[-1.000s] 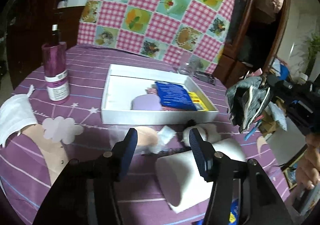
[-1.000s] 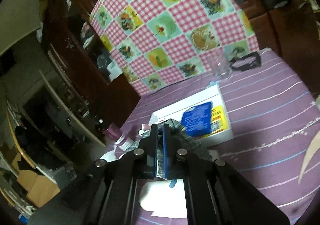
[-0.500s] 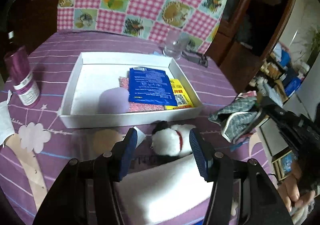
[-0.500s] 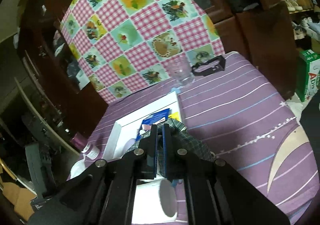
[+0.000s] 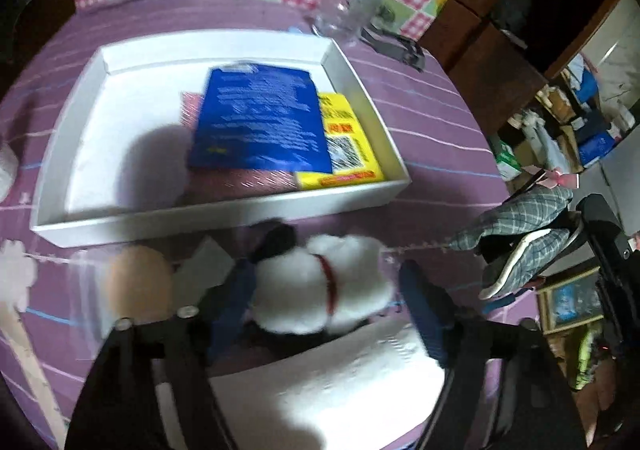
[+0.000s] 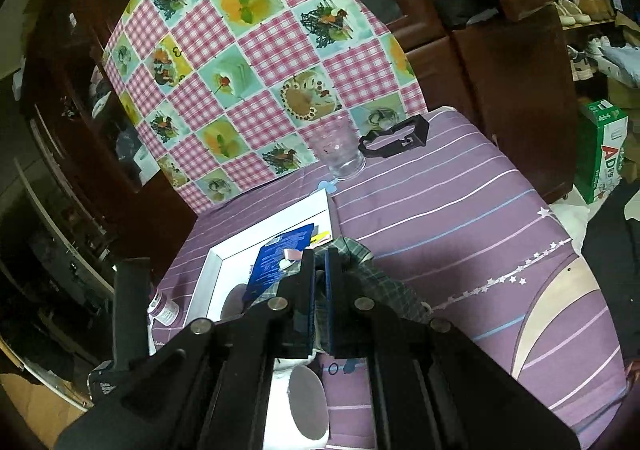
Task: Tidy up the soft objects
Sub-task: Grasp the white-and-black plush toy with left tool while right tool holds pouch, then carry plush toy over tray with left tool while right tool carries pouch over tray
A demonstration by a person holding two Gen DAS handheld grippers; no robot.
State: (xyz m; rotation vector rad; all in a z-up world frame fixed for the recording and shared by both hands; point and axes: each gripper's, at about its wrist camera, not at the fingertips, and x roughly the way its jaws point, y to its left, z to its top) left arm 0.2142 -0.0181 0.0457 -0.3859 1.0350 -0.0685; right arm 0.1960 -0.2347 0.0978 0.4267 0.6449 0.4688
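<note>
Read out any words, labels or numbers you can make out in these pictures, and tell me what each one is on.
"AD" in red: on the green and white carton on the floor at right; the smaller print beside it is too small to read.
Blue packet in the white tray: lines of white print, too blurred to read.
Yellow packet: red print and a square code, unreadable.
Purple bottle: white label, too small to read.
</note>
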